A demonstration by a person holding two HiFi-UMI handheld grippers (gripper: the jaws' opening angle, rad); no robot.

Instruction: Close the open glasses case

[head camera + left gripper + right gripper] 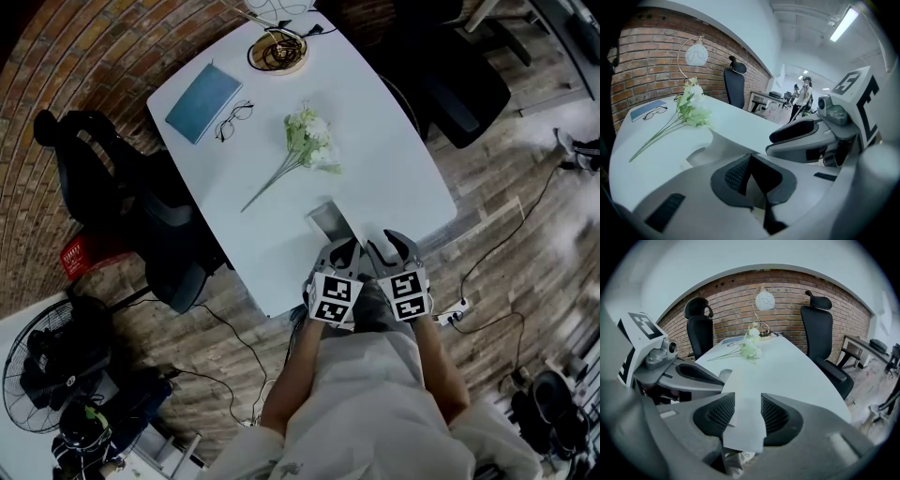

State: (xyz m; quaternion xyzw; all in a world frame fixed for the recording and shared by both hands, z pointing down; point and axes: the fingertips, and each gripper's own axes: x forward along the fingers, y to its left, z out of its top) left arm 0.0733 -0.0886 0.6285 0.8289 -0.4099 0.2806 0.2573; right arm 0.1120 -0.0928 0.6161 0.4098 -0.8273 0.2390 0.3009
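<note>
Judged step: folding the lid over the case. Swing the right gripper slowly toward the body of the case, keeping the lid flat and centred between the pads. Avoid twisting; expect a light, stiff flap to slip out sideways or to drag the case across the table. Steady the case with the left gripper before pressing down. Press only after seating the lid edge squarely on the body.

Read the right gripper as part open: jaws apart by about the lid's width, with the white lid filling the gap and meeting both pads along its edges. Treat a firm grip as unconfirmed. Read the left gripper as closed: pads together at the tips, holding nothing, hovering just beside the right gripper, apparently clear of the case.

Find the case at the near edge of the table, just ahead of both grippers, not yet closed. Farther out, note flowers at mid-table, then glasses and a book toward the far left corner, and a bowl at the far edge.
</note>
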